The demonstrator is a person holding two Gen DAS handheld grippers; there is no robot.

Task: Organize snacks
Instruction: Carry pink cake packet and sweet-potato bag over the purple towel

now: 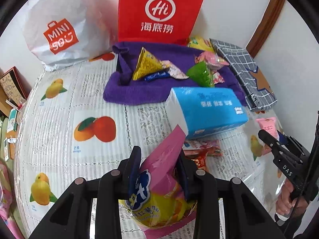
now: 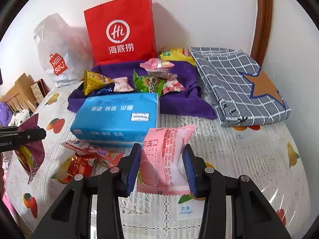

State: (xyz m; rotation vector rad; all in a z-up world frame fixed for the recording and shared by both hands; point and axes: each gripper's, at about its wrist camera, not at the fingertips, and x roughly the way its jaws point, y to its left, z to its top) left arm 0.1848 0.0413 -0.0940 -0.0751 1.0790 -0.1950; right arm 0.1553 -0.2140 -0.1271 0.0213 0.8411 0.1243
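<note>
1. Purple cloth bag (image 2: 179, 101), lying open at the back of the fruit-print tabletop (image 2: 249, 159), already holds several small snack packets; likely destination.
2. Blue tissue pack (image 2: 117, 117) lies between both grippers and that bag, so carried packets must clear it.
3. Left gripper (image 1: 159, 169): fingers pinch a pink-and-yellow crinkly snack bag (image 1: 163, 179); glossy film may slip.
4. Right gripper (image 2: 162, 167): fingers pinch a flat pink peach-print packet (image 2: 165, 159) by its edges; it could twist free.
5. Red packets (image 2: 79, 165) remain loose nearby.

2 bags (image 2: 119, 33), 1 tissue pack (image 2: 117, 117), 2 cloths (image 2: 239, 83).
</note>
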